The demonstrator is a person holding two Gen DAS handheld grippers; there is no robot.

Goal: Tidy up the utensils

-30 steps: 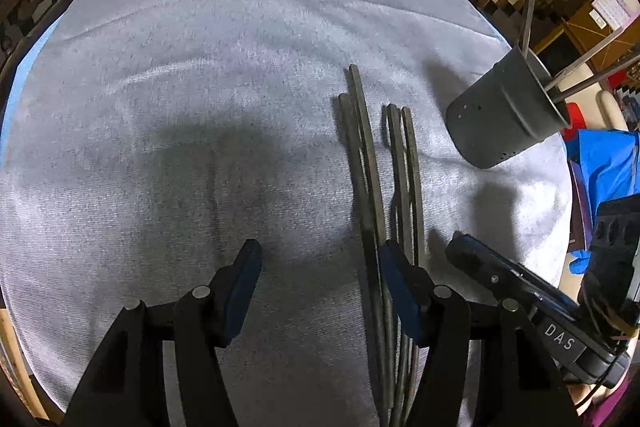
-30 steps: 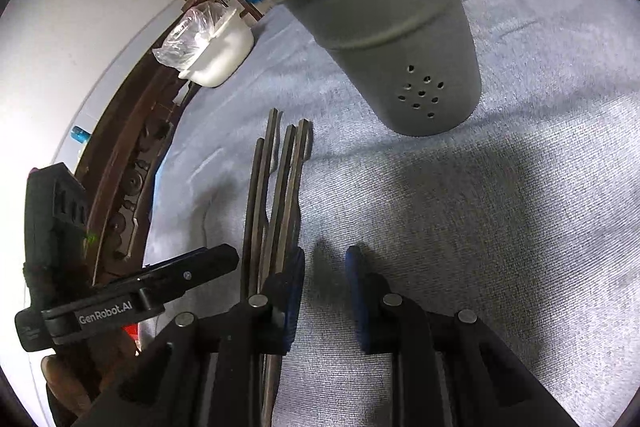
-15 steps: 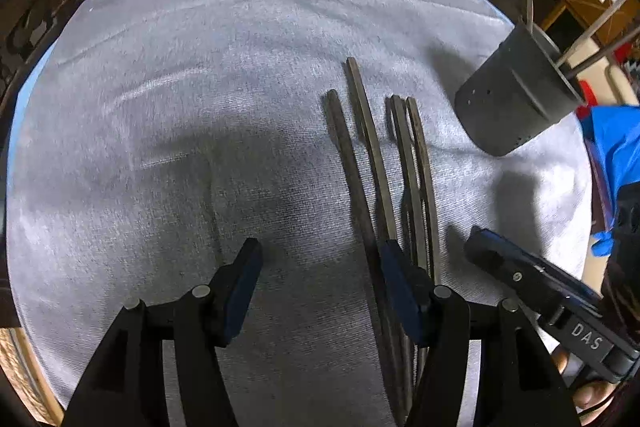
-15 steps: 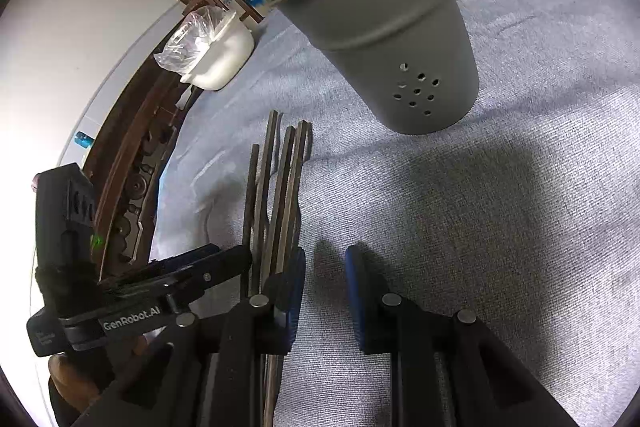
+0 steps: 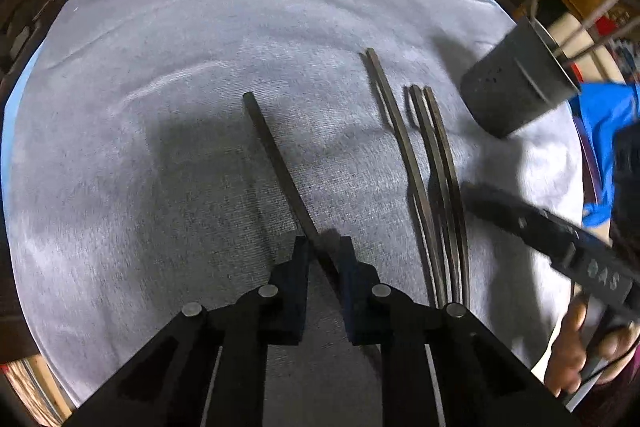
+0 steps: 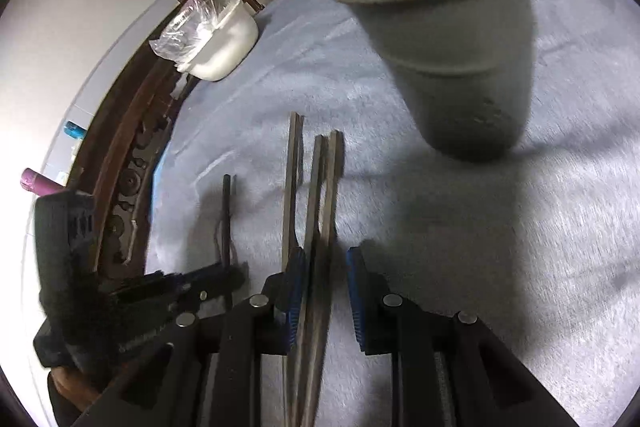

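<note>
While the left tool has just closed on one chopstick, bare cloth spreads leftward.

Both wrist views look steeply down, close over the grey cloth — sharing chopsticks and holder.

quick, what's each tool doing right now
left tool: has just been closing, now shut on one dark chopstick.
right tool: jaws part open, chopsticks lying between them, not gripped.

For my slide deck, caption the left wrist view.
Left gripper, jaws just closing, pinches one dark chopstick; three others lie beside the grey holder.
</note>
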